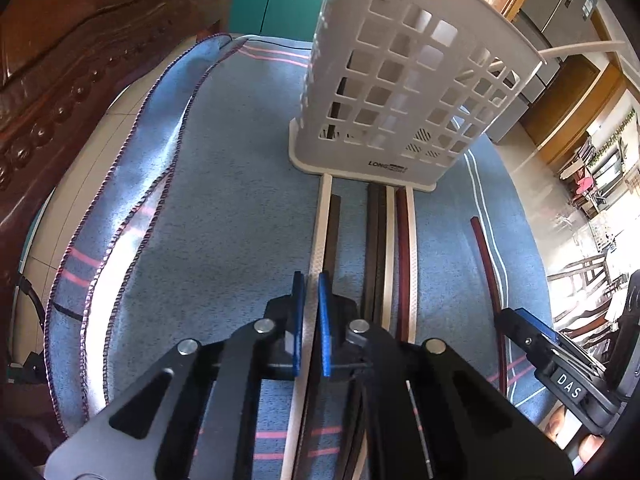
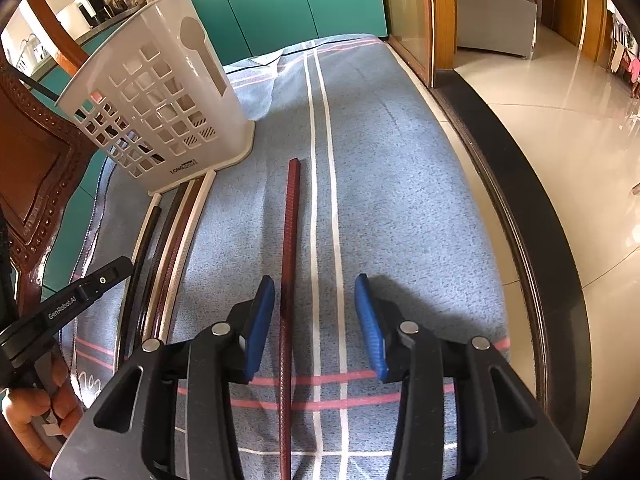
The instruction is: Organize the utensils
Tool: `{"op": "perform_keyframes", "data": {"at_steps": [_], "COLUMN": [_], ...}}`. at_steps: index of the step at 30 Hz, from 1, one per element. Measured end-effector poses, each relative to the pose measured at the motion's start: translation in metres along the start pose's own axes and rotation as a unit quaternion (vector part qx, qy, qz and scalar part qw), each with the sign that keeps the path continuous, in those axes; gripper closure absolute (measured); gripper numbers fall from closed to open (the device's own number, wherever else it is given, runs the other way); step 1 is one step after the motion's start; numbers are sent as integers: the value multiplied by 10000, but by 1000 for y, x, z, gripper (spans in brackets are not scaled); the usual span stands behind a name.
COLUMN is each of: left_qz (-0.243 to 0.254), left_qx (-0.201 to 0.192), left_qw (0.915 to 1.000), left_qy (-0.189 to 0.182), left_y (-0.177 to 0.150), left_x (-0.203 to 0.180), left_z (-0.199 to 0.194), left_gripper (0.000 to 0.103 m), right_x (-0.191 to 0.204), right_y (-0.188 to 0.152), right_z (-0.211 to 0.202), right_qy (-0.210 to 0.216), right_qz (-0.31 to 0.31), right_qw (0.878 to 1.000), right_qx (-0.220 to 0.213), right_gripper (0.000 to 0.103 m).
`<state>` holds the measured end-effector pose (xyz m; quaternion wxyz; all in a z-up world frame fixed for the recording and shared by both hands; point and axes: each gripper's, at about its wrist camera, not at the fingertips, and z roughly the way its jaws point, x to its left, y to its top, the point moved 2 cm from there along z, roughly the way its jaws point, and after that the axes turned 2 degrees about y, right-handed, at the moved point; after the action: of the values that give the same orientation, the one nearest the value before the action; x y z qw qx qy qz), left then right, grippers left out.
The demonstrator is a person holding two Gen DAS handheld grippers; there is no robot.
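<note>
While the left gripper (image 1: pixel 311 320) pinches its blue pads nearly together on a white chopstick (image 1: pixel 320 240), the right gripper (image 2: pixel 316 320) hangs wide open, straddling a lone dark red chopstick (image 2: pixel 289 272) and gripping nothing. Reading the lettering: "DAS" on the right gripper's body in the left view, "GenRobot.AI" on the left one in the right view, and "LONG…" on the base of the white lattice utensil holder (image 1: pixel 404 92), the rest too small to read. More chopsticks (image 1: pixel 390 248), black, white and red-brown, lie side by side, ends at the holder's base. Everything sits on a blue towel (image 1: pixel 224 200) with pink and white stripes. Around it: teal cabinets (image 2: pixel 280 0), a carved wooden chair (image 1: pixel 60 60), glossy tile floor (image 2: pixel 560 120).
</note>
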<state>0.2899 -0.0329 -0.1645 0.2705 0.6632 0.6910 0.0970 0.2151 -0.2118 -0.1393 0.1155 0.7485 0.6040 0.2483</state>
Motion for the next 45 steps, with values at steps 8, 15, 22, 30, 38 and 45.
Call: {"op": "perform_keyframes", "data": {"at_steps": [8, 15, 22, 30, 38, 45], "left_qz": [128, 180, 230, 249, 235, 57], "left_qx": [68, 83, 85, 83, 78, -51], "left_qw": [9999, 9998, 9997, 9996, 9997, 9999], "left_qy": [38, 62, 32, 43, 79, 119], "left_y": [-2, -3, -3, -3, -3, 0], "left_x": [-8, -13, -15, -16, -12, -1], "left_z": [4, 7, 6, 7, 6, 0], "left_gripper": [89, 86, 80, 80, 90, 96], "right_x": [8, 10, 12, 16, 18, 18], "right_y": [-1, -2, -2, -2, -2, -2], "right_z": [3, 3, 4, 5, 4, 5], "right_qy": [-228, -321, -340, -335, -324, -321], "right_qz": [-279, -392, -431, -473, -492, -496], "right_qw": [9993, 9987, 9984, 9983, 9982, 9982], "right_qx": [-66, -91, -93, -83, -70, -66], "right_gripper": [61, 61, 61, 61, 61, 61]}}
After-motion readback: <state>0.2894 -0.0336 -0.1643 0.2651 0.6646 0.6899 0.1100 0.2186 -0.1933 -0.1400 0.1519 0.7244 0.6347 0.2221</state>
